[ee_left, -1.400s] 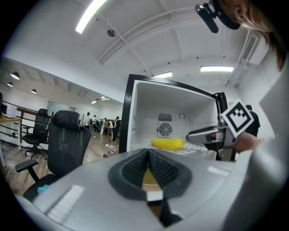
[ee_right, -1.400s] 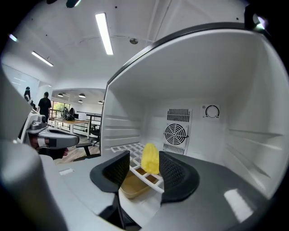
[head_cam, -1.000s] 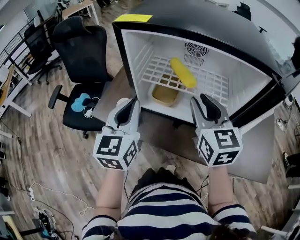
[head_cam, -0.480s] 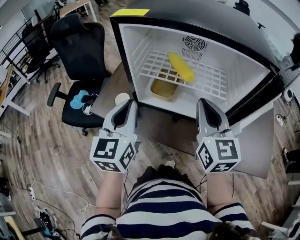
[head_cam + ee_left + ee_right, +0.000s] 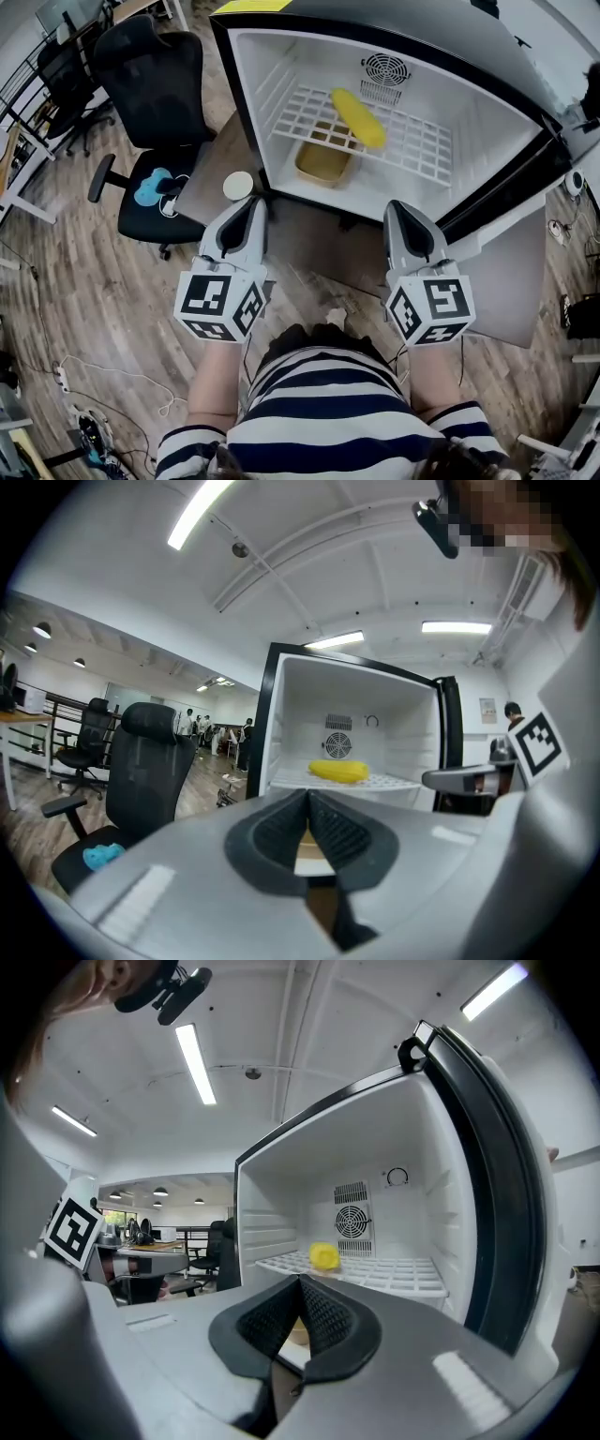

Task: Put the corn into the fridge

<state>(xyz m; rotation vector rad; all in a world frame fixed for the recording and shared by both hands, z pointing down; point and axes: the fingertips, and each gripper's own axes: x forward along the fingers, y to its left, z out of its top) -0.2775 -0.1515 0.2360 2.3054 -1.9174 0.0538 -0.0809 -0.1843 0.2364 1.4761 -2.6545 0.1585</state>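
Note:
The yellow corn lies on the white wire shelf inside the open fridge. It also shows in the left gripper view as corn on the shelf, and end-on in the right gripper view as corn. My left gripper and right gripper are side by side in front of the fridge opening, outside it and apart from the corn. Both are shut with nothing between the pads, as the left gripper and right gripper show in their own views.
A yellow tub sits on the fridge floor under the shelf. The fridge door stands open at the right. A black office chair with a blue object on its seat stands left. A white round lid lies near the fridge's left corner.
The right gripper's jaws have gone from apart to shut. Both grippers have drawn back a little from the fridge toward the person. The corn stays on the shelf.

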